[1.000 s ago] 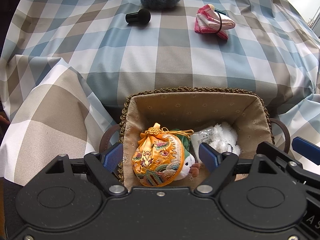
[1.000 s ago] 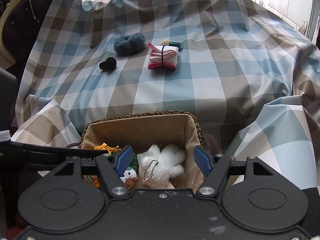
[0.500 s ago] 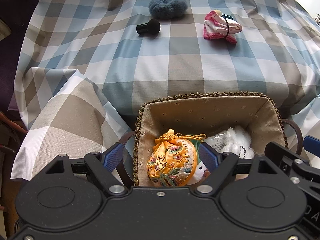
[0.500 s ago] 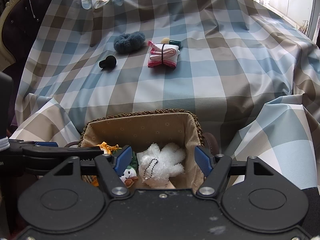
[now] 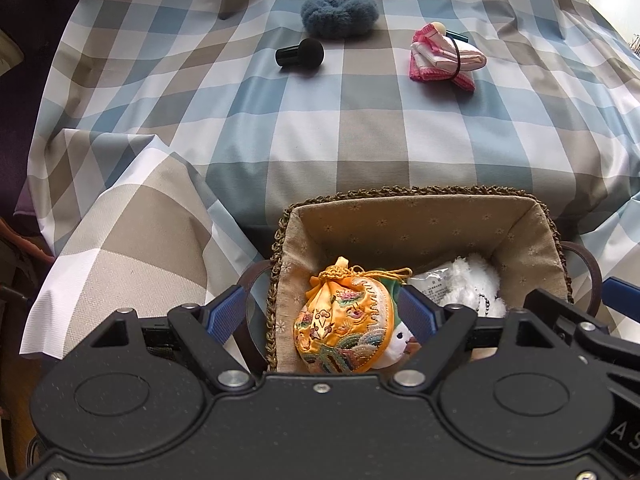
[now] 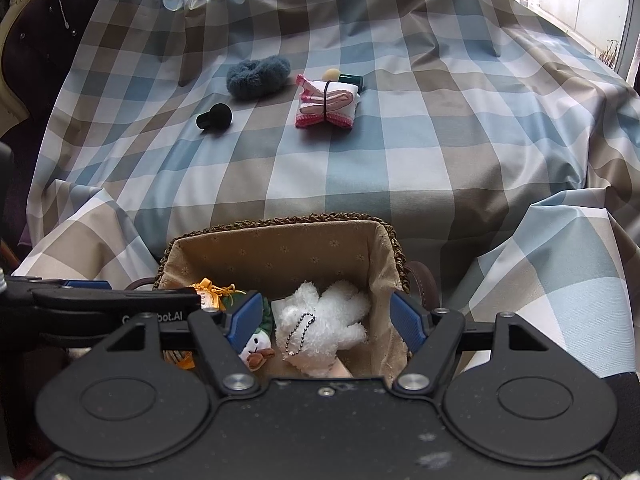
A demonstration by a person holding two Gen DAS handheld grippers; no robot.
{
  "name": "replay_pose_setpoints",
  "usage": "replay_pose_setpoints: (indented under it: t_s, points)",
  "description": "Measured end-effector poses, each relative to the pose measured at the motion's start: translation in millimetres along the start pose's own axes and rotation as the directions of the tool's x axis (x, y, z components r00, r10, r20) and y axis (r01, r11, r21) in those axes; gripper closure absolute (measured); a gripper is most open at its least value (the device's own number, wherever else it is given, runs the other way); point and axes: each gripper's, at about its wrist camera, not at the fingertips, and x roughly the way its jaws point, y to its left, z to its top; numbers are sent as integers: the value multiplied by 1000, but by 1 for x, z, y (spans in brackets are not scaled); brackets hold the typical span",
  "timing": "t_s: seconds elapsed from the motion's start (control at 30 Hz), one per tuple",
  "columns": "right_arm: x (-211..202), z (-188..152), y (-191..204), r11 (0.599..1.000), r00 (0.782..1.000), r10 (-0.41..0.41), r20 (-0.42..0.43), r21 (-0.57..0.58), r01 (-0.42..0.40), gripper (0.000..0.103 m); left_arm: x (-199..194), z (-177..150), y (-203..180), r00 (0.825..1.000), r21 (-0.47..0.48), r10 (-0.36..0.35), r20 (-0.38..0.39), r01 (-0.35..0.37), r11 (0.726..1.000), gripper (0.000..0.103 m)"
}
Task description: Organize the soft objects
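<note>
Two claws, left (image 5: 320, 312) and right (image 6: 326, 316), hung spread apart and empty over the basket (image 5: 420, 196) at the worktop's (image 5: 360, 120) near edge; pouch (image 5: 344, 328) and plush (image 6: 324, 320) lay inside, beneath them.

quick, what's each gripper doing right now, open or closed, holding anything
Left gripper: open, holding nothing, above the basket.
Right gripper: open, holding nothing, above the white plush toy.

The left gripper (image 5: 322, 314) has shifted left, so the basket (image 5: 416, 224) and pouch (image 5: 346, 330) now sit further right in its view; the right view barely changed.
</note>
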Motion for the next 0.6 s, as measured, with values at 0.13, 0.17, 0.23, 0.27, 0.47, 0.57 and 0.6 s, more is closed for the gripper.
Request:
replay_pose_setpoints:
  t_s: [0.13,0.17,0.23,0.27,0.47,0.57,0.6]
  points:
    - [0,0,-1,1000,1000,-1,-7,3,1,33,-1,-1,1,1000,-7,6,1,-6,1000,24]
    - [0,1,-2,1000,1000,-3,-7,8,3,33,-1,0,1,1000,-5,1,-2,-1,1000,24]
    - [1,2,-5,1000,1000,8,-18,27,-7,32,-1,1,2,1000,6,-24,-18,24,1000,24]
    - [2,3,-7,999,1000,11,-25,40,-10,32,-1,2,2,999,8,-37,-26,37,999,24]
    - [4,6,-16,994,999,15,-47,106,-10,32,-3,11,4,997,9,-72,-40,72,997,24]
    - [7,8,-20,991,998,15,-65,136,-6,32,-3,18,6,995,14,-85,-42,86,996,23]
    - [7,8,-21,990,998,16,-69,144,-6,32,-3,20,7,996,15,-84,-41,85,996,23]
